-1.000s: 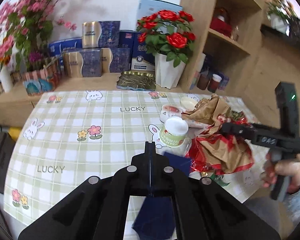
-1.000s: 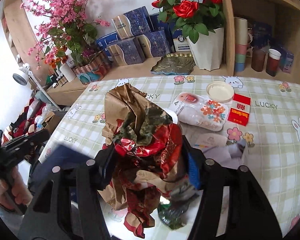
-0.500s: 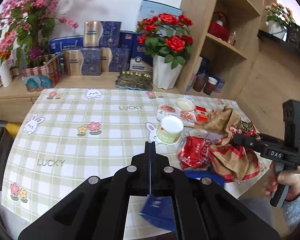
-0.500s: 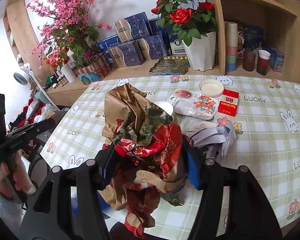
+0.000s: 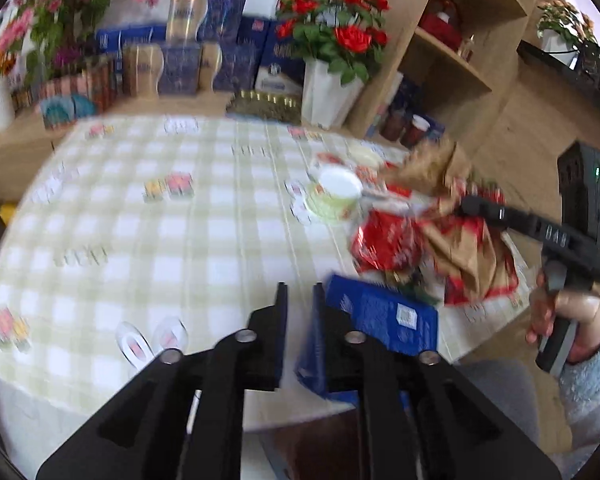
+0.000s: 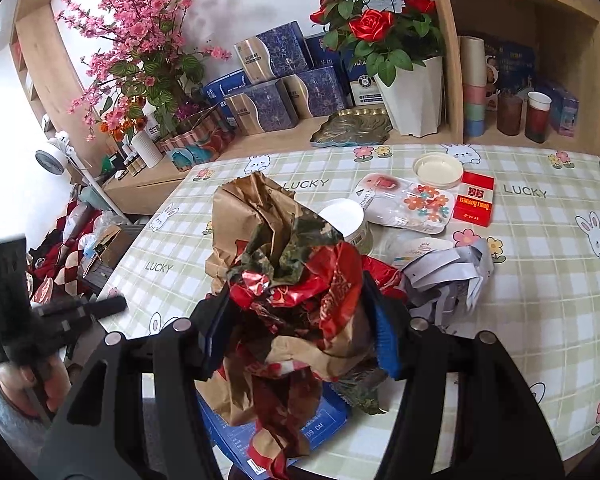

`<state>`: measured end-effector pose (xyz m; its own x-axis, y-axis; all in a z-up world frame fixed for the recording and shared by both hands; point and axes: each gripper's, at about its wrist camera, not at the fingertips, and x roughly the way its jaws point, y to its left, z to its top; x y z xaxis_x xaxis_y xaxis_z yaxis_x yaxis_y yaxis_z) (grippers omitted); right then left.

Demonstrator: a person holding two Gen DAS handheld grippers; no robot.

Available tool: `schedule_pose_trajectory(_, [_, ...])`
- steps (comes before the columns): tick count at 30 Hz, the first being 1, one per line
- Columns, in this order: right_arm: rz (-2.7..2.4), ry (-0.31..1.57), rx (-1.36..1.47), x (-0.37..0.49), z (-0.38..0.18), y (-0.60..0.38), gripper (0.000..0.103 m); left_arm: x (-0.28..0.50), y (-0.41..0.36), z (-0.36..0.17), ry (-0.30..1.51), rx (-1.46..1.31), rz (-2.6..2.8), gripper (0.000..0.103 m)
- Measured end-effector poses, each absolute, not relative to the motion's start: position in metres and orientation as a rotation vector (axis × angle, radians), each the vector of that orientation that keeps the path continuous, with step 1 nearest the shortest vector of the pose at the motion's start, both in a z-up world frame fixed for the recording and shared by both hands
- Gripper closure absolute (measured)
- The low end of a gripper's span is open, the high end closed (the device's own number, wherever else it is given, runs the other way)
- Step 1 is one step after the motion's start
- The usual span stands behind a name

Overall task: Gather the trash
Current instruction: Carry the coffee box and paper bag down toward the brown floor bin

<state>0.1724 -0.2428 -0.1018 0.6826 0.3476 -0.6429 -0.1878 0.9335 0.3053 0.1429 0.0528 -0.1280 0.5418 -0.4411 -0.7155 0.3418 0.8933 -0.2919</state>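
Observation:
My left gripper (image 5: 300,292) hangs over the near edge of the checked table (image 5: 180,240), its jaws opening, with only tablecloth showing in the gap. A flat blue box (image 5: 380,316) lies tilted just right of the right finger, free of the pads. My right gripper (image 6: 296,320) is shut on a bundle of crumpled brown paper and red foil wrappers (image 6: 292,280). The blue box (image 6: 324,420) shows beneath that bundle at the table edge. The left wrist view is blurred.
A white paper cup (image 6: 348,220), a flowered wipes pack (image 6: 404,204), a round lid (image 6: 438,170), a red cigarette pack (image 6: 474,204) and crumpled grey packaging (image 6: 448,276) lie on the table. Flower pots and boxes line the shelf behind.
The left jaws have parted and the blue box has slipped out to the right of them. The left gripper has dropped lower toward the table edge. The right gripper still clamps the bundle.

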Motion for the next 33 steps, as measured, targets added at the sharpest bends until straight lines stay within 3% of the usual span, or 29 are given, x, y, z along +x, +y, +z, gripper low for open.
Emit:
schedule_pose_trajectory(5, [0.315,0.745,0.203,0.158,-0.101,-0.243,0.043,0.113,0.045,-0.166,0.977,-0.267,-0.464,0.088])
schedule_pose_trajectory(15, [0.292,0.753,0.149,0.124,-0.122,-0.242,0.044,0.090,0.038,-0.223,1.113,-0.614,-0.410,0.061])
schedule_pose_trajectory(33, [0.243,0.755,0.253,0.114,-0.134,-0.281,0.043,0.099,0.025,-0.268,1.052,-1.065,-0.452,0.055])
